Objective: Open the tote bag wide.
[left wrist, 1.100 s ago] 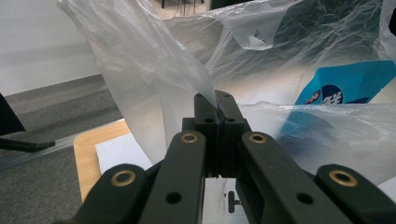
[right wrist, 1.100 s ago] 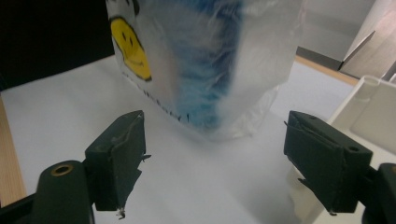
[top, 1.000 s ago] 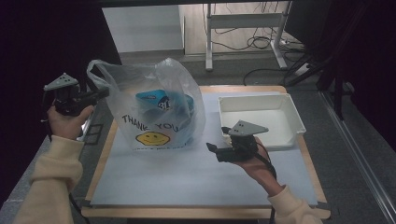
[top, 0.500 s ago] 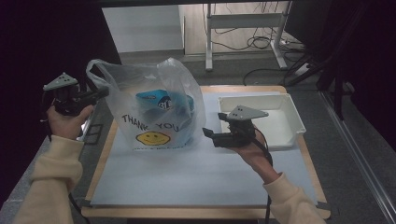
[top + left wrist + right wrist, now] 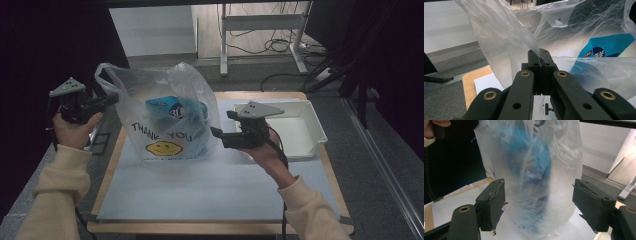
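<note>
left fingers (image 5: 540, 58) clamped on plastic bag (image 5: 165, 120) handle at table's 10 o'clock | right fingers (image 5: 537, 207) apart, just been narrowing, nothing gripped | risk: thin film tears or slips; blue packet (image 5: 175, 111) topples

Right gripper (image 5: 539, 207) looks between its two black fingers (image 5: 492, 202), which rise from the bottom edge and stand wide apart; they have just been closing a little, with nothing pressed between the pads. Beyond the gap, centred between the fingers, stands a clear plastic bag (image 5: 531, 177), upright, crinkled, blurred. Blue packet (image 5: 529, 165) inside it, details not readable. Bag's foot sits on the white tabletop (image 5: 454, 200), just past the fingertips; whether the fingers touch the film cannot be told. Frayed tape shows on both pads. Far upper left of the left finger, part of a hand (image 5: 436, 127) against a dark background.
</note>
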`<act>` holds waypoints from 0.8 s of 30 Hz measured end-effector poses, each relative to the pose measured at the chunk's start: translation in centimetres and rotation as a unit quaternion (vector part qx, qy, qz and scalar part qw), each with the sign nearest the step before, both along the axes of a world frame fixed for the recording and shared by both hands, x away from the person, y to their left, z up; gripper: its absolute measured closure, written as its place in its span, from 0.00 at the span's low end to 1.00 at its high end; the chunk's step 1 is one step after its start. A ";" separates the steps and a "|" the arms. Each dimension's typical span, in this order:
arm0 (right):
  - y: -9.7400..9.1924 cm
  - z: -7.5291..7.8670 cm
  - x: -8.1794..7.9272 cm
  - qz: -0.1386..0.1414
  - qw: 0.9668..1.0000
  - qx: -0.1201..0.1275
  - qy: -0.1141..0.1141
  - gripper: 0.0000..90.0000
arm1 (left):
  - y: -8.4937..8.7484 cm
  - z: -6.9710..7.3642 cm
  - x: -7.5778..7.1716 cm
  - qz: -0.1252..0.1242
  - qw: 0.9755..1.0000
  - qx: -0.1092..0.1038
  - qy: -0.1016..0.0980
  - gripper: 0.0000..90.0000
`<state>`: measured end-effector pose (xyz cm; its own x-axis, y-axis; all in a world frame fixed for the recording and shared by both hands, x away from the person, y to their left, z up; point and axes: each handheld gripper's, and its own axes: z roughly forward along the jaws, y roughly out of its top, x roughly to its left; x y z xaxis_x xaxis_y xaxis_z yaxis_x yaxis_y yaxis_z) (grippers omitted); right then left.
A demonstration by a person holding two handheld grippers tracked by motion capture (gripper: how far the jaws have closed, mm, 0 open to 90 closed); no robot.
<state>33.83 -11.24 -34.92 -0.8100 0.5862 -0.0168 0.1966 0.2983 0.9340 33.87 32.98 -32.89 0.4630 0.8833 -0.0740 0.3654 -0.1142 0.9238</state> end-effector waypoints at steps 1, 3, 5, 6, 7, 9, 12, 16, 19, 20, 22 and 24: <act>0.0 0.0 0.0 0.000 1.000 0.000 0.000 0.30 | 0.0 0.0 0.0 0.000 1.000 0.000 0.000 1.00; 0.5 0.7 0.3 0.004 1.000 0.002 -0.002 0.30 | 0.0 0.0 0.0 0.000 1.000 0.001 0.000 1.00; 0.7 0.8 0.4 0.005 1.000 0.002 -0.002 0.31 | -0.1 0.0 0.0 -0.001 1.000 0.001 0.001 1.00; 0.9 1.0 0.6 0.006 1.000 0.002 -0.003 0.31 | -0.1 0.0 0.0 -0.001 1.000 0.002 0.000 1.00; 1.1 1.2 0.7 0.008 1.000 0.002 -0.004 0.32 | -0.2 0.0 0.0 -0.001 1.000 0.002 0.000 1.00; 1.6 1.6 0.9 0.011 1.000 -0.002 -0.008 0.32 | -0.2 0.0 0.0 -0.002 1.000 0.002 0.000 1.00; 2.0 1.8 1.0 0.013 1.000 -0.001 -0.008 0.33 | -0.2 0.1 0.0 -0.002 1.000 0.002 -0.001 1.00; 2.5 2.1 1.2 0.016 1.000 -0.002 -0.011 0.34 | -0.1 0.1 0.0 -0.001 1.000 0.001 -0.001 1.00; 2.7 2.2 1.3 0.018 1.000 -0.003 -0.011 0.34 | -0.1 0.1 -0.1 -0.001 1.000 0.001 -0.001 1.00; 2.8 2.2 1.3 0.019 1.000 -0.002 -0.011 0.35 | -0.1 0.1 -0.1 -0.001 1.000 0.001 -0.002 1.00; 3.0 2.4 1.4 0.022 1.000 -0.001 -0.012 0.35 | -0.1 0.1 -0.1 0.000 1.000 0.001 -0.001 1.00; 3.1 2.5 1.4 0.023 1.000 -0.001 -0.012 0.36 | -0.1 0.1 -0.1 0.000 1.000 0.001 -0.001 1.00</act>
